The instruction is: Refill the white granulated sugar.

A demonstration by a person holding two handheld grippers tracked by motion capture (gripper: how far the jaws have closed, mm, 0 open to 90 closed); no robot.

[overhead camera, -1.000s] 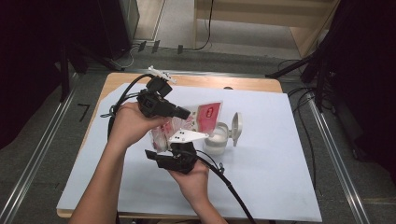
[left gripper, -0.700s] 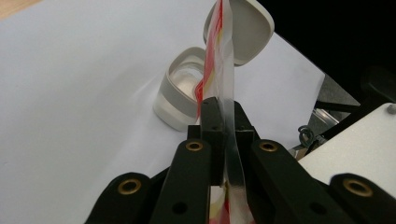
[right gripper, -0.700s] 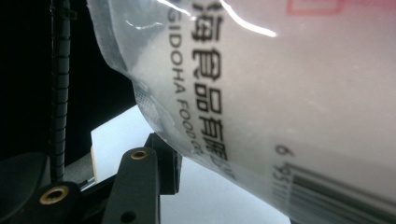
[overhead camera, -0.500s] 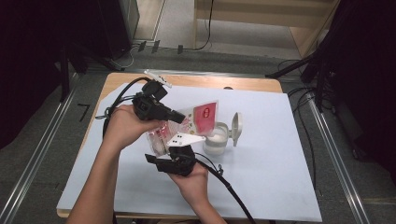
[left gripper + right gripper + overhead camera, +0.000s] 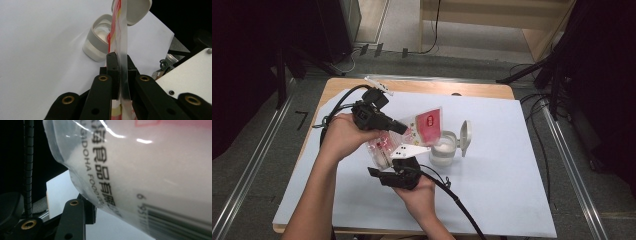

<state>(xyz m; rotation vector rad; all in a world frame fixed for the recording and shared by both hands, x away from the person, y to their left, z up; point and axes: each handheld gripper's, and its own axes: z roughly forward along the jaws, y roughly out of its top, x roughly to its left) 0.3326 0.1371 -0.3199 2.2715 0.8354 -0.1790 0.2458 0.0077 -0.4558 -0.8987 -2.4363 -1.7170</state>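
A lab-style recording space: a wooden table (image 5: 422, 87) under a white sheet (image 5: 492, 190), metal floor rails (image 5: 257, 165) at nine and three o'clock, black cables (image 5: 537, 115) toward two o'clock, dark curtains (image 5: 607, 75) around.

The pouch (image 5: 424, 126) is clear plastic with a red panel, yellow streaks, black lettering and a barcode. The jar (image 5: 444, 151) looks translucent white, possibly frosted. Both grippers are black, over a white sheet (image 5: 512, 165).

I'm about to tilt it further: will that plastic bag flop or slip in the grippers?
Probably floppy: the bag is thin film, folding edge-on between the left gripper jaws. Likely slippery too, since its surface is glossy with glare. The right gripper supports its fuller end, so sagging seems limited.
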